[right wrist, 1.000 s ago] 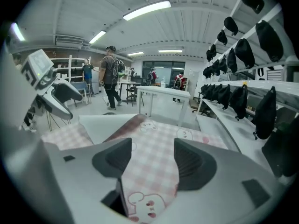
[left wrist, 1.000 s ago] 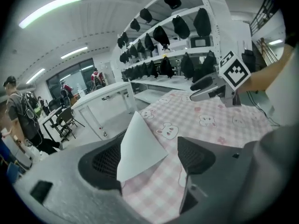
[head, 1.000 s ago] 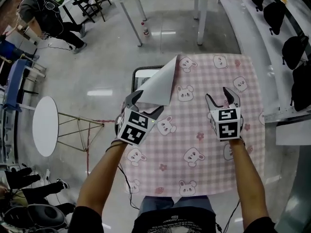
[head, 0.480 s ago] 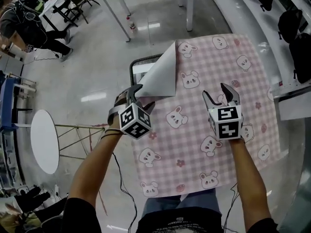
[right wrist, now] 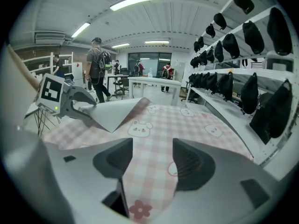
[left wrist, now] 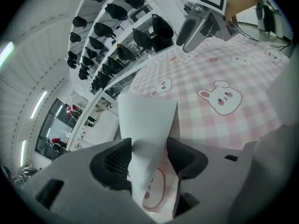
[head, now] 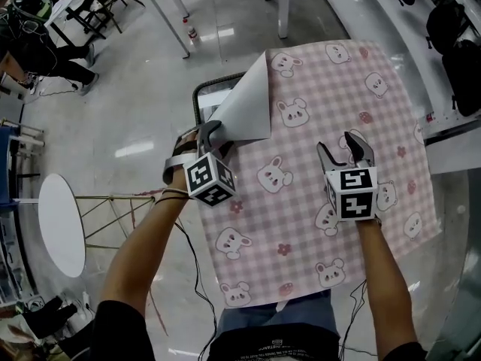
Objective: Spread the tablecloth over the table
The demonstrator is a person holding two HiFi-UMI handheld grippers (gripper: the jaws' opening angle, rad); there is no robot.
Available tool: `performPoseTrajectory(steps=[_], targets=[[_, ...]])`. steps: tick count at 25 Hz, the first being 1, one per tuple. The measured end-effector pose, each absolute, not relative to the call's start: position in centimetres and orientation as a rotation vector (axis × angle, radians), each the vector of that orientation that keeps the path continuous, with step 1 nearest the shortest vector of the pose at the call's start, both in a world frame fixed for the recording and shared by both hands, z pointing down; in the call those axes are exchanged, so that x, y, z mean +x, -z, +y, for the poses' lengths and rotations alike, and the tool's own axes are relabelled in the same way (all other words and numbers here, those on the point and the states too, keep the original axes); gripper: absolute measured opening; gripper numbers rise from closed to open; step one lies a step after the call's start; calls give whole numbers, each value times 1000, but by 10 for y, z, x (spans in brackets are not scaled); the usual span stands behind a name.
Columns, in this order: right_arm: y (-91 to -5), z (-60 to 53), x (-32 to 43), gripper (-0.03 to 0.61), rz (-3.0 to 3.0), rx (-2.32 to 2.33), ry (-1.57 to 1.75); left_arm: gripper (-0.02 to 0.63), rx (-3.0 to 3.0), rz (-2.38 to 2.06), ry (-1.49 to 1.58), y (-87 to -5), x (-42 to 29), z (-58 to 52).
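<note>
A pink checked tablecloth (head: 331,126) with bunny prints covers the table. Its far left corner is folded back as a white flap (head: 244,115), and this leaves the table's corner (head: 213,96) bare. My left gripper (head: 204,132) is at the flap's lower left edge. In the left gripper view the flap (left wrist: 147,120) runs between its jaws (left wrist: 148,157), which have just been closing; a wide gap still shows between them. My right gripper (head: 338,145) hovers open over the cloth's right half. Only flat cloth shows below its jaws (right wrist: 153,160).
A round white side table (head: 62,224) stands to the left on the floor. White tables (head: 278,6) and a bottle (head: 188,27) are beyond the table. Shelves with black bags (head: 451,43) run along the right. People (head: 30,43) are at the far left.
My left gripper has sunk, rolled and narrowed its jaws around the flap's edge. My right gripper has shifted slightly over the cloth. The flap stays folded back.
</note>
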State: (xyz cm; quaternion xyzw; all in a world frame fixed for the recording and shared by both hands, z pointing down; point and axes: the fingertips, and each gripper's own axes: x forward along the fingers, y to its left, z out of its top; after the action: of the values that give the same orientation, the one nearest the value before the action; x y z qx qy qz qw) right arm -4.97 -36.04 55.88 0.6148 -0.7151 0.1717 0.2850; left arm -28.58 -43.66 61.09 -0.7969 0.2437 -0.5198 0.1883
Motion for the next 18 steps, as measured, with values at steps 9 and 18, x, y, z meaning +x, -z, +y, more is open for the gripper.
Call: performPoseTrajectory(steps=[9, 18], targets=[[-551, -369, -62, 264, -1924, 1624, -444, 128, -2502, 1013, 1321, -582, -304, -462], [-544, -378, -80, 264, -1949, 1585, -435, 84, -2798, 1292, 1150, -567, -325, -483]])
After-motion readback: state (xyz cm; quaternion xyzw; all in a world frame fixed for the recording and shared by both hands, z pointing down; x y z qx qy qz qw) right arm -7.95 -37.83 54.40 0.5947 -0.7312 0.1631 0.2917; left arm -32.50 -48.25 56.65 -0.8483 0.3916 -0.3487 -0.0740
